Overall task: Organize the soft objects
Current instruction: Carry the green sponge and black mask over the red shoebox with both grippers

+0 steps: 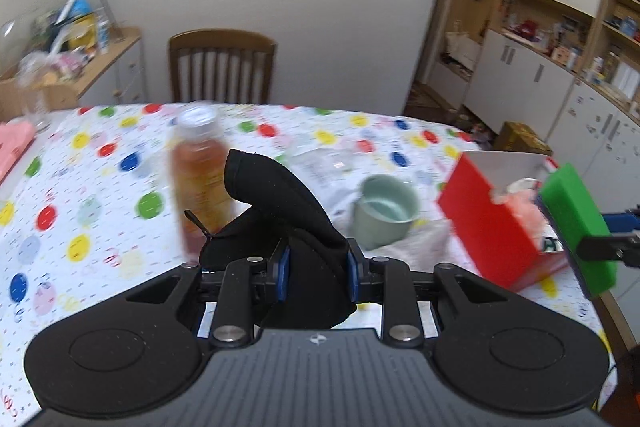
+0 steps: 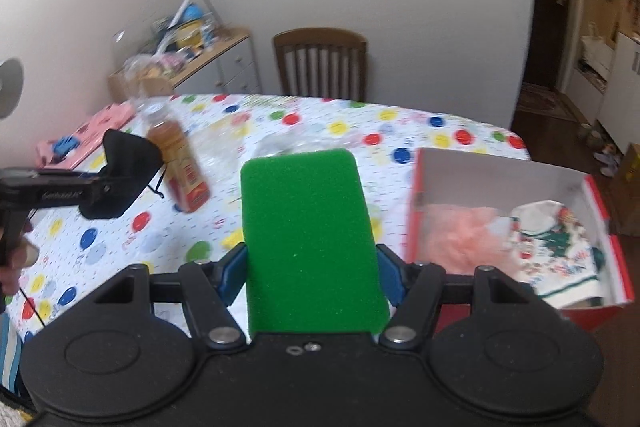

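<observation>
My left gripper (image 1: 318, 269) is shut on a black soft pouch (image 1: 276, 203) and holds it above the dotted tablecloth (image 1: 92, 195); from the right wrist view the same pouch (image 2: 128, 163) shows at the left in the left gripper (image 2: 92, 193). My right gripper (image 2: 312, 273) is shut on a green sponge (image 2: 308, 235), its blue pads pressing both sides. That sponge (image 1: 576, 223) appears at the right edge of the left wrist view. A red box (image 2: 608, 267) with a white inside lies to the right, holding a pink fluffy item (image 2: 460, 231) and a patterned cloth (image 2: 556, 251).
An orange drink bottle (image 1: 200, 179) lies on the table beside the pouch, and a pale green mug (image 1: 386, 211) stands near the red box (image 1: 488, 227). A wooden chair (image 2: 320, 67) is at the far side. Pink items (image 2: 84, 139) lie at the table's left. Cabinets stand beyond.
</observation>
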Motion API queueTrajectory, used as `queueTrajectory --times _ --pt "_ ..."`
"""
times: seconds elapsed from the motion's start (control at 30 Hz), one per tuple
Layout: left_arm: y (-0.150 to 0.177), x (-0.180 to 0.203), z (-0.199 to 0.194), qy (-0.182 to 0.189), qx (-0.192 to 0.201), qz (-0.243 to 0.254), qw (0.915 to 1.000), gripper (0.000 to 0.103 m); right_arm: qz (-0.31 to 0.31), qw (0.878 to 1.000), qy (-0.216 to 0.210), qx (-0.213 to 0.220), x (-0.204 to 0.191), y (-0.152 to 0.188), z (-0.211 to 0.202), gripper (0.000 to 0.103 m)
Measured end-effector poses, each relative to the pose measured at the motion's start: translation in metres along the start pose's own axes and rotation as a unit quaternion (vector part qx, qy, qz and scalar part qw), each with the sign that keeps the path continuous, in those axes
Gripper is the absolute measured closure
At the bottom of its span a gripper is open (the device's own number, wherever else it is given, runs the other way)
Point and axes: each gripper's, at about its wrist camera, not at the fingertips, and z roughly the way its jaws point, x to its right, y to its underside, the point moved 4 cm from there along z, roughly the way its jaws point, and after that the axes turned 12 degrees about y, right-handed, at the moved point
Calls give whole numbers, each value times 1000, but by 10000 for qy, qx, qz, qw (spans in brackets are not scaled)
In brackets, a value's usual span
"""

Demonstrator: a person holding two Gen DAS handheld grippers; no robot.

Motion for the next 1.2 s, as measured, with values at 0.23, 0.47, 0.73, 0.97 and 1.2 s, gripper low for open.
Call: queueTrajectory --times 0.23,0.47,0.73,0.97,1.2 --pt "-20 74 20 420 -28 417 9982 76 322 9990 303 87 62 -2 -10 38" --pt "-39 147 58 924 -128 741 9929 76 579 9965 585 176 123 -5 -7 38" --pt "-51 216 116 1306 -327 972 9861 76 731 9938 823 172 178 -3 8 38" --pt "-64 253 162 1489 -418 1055 9823 76 723 9922 1012 44 206 0 28 38" --pt "-77 275 208 1621 -511 1000 9804 76 618 9914 1131 -246 216 7 62 38"
